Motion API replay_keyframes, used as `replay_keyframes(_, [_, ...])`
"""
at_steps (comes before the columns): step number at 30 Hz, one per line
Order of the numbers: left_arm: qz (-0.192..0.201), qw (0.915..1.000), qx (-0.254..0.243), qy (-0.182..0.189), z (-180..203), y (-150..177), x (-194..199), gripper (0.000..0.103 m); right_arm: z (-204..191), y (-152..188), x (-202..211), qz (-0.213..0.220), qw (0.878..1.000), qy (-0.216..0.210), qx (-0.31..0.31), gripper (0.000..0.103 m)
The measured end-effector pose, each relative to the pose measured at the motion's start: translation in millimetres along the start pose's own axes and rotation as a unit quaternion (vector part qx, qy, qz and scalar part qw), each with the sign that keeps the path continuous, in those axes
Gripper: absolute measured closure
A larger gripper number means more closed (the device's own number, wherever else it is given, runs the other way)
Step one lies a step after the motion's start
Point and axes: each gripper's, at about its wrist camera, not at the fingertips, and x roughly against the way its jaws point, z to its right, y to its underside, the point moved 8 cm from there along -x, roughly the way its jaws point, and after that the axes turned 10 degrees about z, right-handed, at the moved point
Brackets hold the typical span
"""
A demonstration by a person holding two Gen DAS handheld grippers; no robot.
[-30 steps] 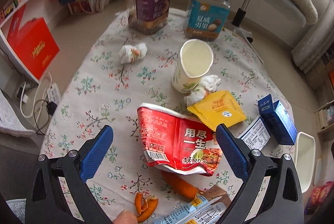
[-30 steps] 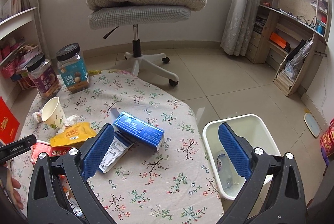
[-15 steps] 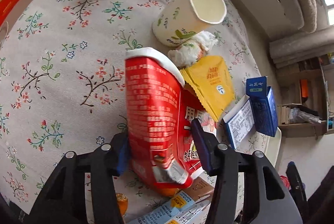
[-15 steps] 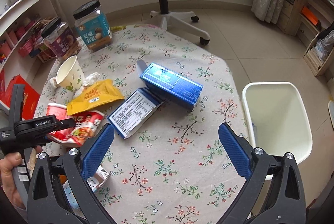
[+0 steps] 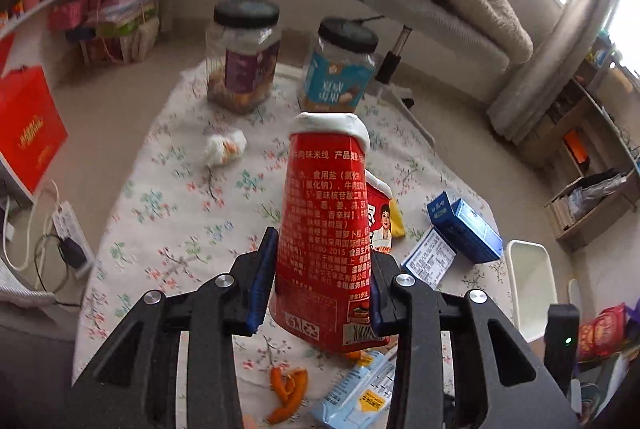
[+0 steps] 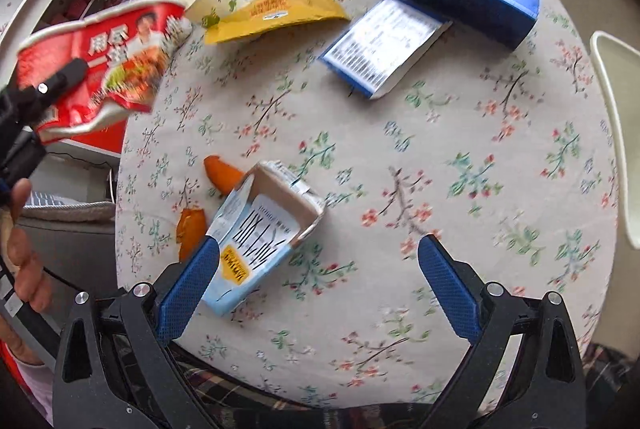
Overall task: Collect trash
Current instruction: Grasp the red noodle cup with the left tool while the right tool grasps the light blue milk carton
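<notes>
Left wrist view: left hand-held gripper (image 5: 320, 277) pinching red noodle cup (image 5: 326, 229), crushed flat, lifted clear of floral bench (image 5: 168, 213); long axis along fingers, white rim away from camera. Right wrist view: right hand-held gripper (image 6: 320, 285) spread wide above bench, near pale carton (image 6: 260, 237), apparently not touching.

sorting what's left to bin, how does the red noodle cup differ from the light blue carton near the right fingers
The red noodle cup is crushed, lifted off the table and clamped in the left gripper; the light blue carton lies flat on the floral tablecloth, ungripped. The cup is red with a white rim; the carton is pale blue with a yellow patch and an open end. Both look like empty packaging.
</notes>
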Motion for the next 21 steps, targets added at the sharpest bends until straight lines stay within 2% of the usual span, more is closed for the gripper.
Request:
replay_keyframes(3, [0.038, 0.9992, -0.013, -0.009, -3.3, -11.6, 15.8, 0.066, -15.7, 12.9, -17.1, 0.000, 1.000, 0.022, -0.010, 0.010])
replay_keyframes(9, [0.050, 0.9987, 0.010, -0.001, -19.1, -25.2, 23.8, 0.065, -46.1, 18.3, -39.1, 0.010, 0.999, 0.025, -0.021, 0.012])
replay_keyframes(11, [0.051, 0.9985, 0.020, -0.001, -23.4, -25.5, 24.5, 0.065, -48.2, 17.7, -45.1, 0.006, 0.999, 0.028, -0.017, 0.024])
replay_keyframes(12, [0.050, 0.9985, 0.023, 0.000, -24.0, -24.8, 25.2, 0.065, -48.8, 17.2, -47.0, 0.004, 0.999, 0.028, -0.017, 0.034])
replay_keyframes(15, [0.048, 0.9984, 0.030, 0.004, -25.0, -23.6, 23.5, 0.065, -38.1, 10.8, -34.0, 0.025, 0.999, 0.043, -0.011, 0.046])
replay_keyframes(21, [0.048, 0.9978, 0.043, 0.017, -21.7, -24.4, 18.5, 0.065, -33.5, -17.4, 11.9, 0.096, 0.995, 0.033, -0.001, 0.050])
